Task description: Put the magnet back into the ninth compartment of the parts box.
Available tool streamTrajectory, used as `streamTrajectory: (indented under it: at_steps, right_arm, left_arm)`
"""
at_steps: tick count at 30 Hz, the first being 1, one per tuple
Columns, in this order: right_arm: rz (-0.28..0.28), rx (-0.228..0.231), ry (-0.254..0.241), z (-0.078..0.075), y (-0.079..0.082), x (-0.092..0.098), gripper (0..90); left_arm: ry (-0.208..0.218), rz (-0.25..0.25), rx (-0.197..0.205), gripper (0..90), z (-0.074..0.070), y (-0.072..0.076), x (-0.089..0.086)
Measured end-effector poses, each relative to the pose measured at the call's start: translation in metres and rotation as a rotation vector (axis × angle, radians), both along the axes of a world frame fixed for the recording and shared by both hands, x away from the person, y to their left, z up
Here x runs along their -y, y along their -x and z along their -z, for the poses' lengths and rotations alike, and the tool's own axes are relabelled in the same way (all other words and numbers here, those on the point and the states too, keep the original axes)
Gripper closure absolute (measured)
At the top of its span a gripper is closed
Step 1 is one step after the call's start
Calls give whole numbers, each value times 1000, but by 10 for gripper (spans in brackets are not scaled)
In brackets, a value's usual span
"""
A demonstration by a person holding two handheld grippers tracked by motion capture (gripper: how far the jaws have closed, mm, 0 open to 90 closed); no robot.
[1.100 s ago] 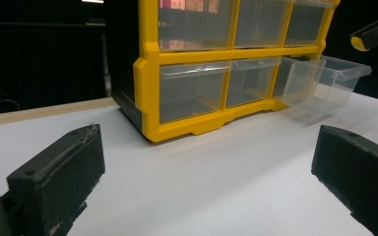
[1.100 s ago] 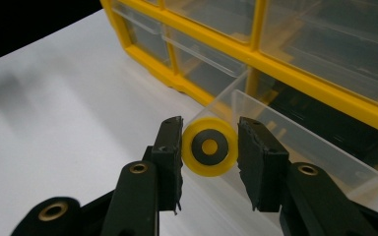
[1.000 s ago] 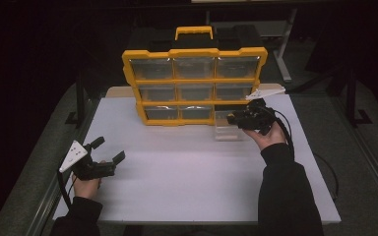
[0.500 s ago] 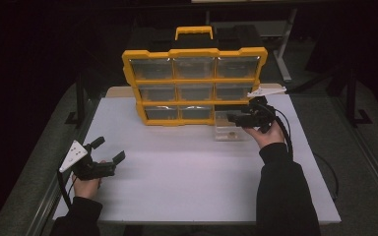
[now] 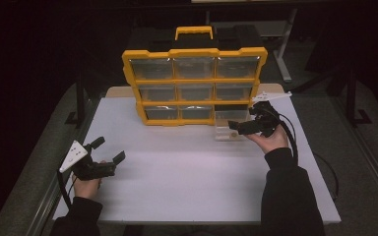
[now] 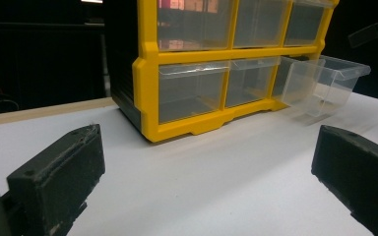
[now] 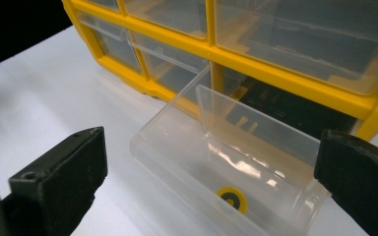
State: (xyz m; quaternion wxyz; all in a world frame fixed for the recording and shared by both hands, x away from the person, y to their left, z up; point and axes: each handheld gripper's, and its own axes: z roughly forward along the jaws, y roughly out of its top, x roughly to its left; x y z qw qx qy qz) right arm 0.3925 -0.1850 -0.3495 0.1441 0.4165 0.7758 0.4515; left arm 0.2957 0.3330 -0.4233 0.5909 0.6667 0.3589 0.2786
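2 grippers are seen with jaws spread apart, nothing clamped: left gripper [image 5: 109, 151] is held low over the white table [image 5: 187, 167], right gripper [image 5: 239, 129] just beside the clear drawer [image 7: 221, 162]. Drawer is pulled out of the yellow organizer [image 5: 195, 83], bottom-right slot; a small yellow-black ring [image 7: 232, 198] lies inside.

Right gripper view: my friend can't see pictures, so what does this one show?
A clear plastic drawer sits pulled out of a yellow organizer onto a white table, with a small yellow and black ring inside. The right gripper is open, one black jaw on each side of the drawer.
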Motion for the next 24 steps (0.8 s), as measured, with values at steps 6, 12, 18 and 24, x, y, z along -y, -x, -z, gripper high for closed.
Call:
streamTrajectory:
  at_steps: [6,12,18,24]
  right_arm:
    - [-3,24,0,2,9,4,0]
    - [13,54,-13,8,20,13,0]
    - [32,79,-16,11,28,18,0]
    - [5,93,-11,15,38,22,0]
  left_arm:
    - [-2,1,-1,0,0,0,0]
    - [-2,0,0,0,0,0,0]
    - [-3,0,-2,0,0,0,0]
    - [-7,1,-3,0,0,0,0]
